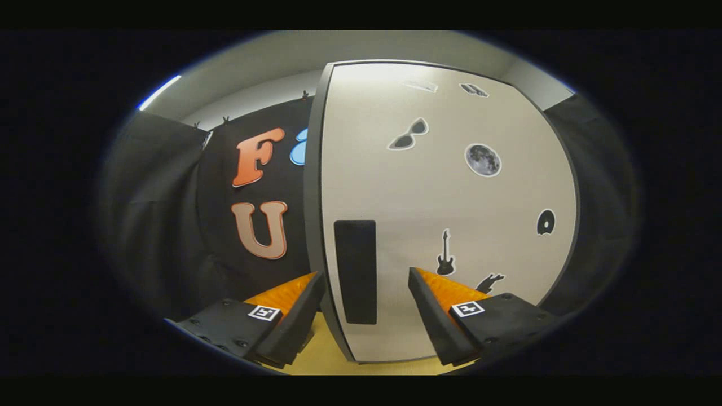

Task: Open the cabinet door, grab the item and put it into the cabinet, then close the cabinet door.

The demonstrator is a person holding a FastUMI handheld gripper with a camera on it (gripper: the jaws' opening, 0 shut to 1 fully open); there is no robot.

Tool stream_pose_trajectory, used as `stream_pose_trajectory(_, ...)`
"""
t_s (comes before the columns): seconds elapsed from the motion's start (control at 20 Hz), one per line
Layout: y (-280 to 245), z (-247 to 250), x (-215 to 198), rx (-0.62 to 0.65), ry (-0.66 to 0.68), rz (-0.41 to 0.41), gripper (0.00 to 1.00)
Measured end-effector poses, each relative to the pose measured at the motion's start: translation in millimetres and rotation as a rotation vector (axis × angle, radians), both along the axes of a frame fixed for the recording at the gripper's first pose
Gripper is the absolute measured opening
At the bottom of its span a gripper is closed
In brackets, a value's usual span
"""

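Pale, stiff panel: your gripper (366, 307) has its fingers apart, straddling the cabinet door (451, 203) at its free left edge, clamped on nothing. Dark rectangular handle (355, 272) lies between them, just ahead; grip there. Door looks rigid, light, smooth. Stickers: sunglasses, moon, guitar. Wooden desk (321, 355) below.

The cabinet door (451, 214) hides the cabinet's inside, its two topmost stickers (420, 85) are too small and blurred to tell, one finger (437, 313) of the spread tool (366, 296) covers the door's lower part, and the desk (327, 361) is mostly hidden.
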State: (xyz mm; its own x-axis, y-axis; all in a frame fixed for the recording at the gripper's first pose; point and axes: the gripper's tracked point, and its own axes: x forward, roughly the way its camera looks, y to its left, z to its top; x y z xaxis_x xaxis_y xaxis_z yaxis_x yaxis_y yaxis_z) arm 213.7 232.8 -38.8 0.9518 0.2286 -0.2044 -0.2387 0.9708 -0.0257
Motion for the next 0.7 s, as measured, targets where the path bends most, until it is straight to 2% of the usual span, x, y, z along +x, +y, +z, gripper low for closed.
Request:
stream_pose_trajectory(0.15, -0.6, -7.4, 7.0, -0.005, 0.012, -0.021, 0.88)
stream_pose_trajectory(0.3, -0.4, -5.5, 8.6, -0.016, -0.004, -0.041, 0.68)
stream_pose_trajectory(0.35, 7.8, -6.7, 4.8, -0.002, 0.002, -0.018, 0.67)
stream_pose_trajectory(0.45, 8.7, -4.5, 4.2, 0.021, -0.012, -0.015, 0.41)
stream_pose_trajectory(0.55, 9.2, -6.1, 4.9, 0.039, -0.018, -0.008, 0.4)
stream_pose_trajectory(0.7, 9.5, -6.4, 3.9, 0.025, -0.009, 0.012, 0.35)
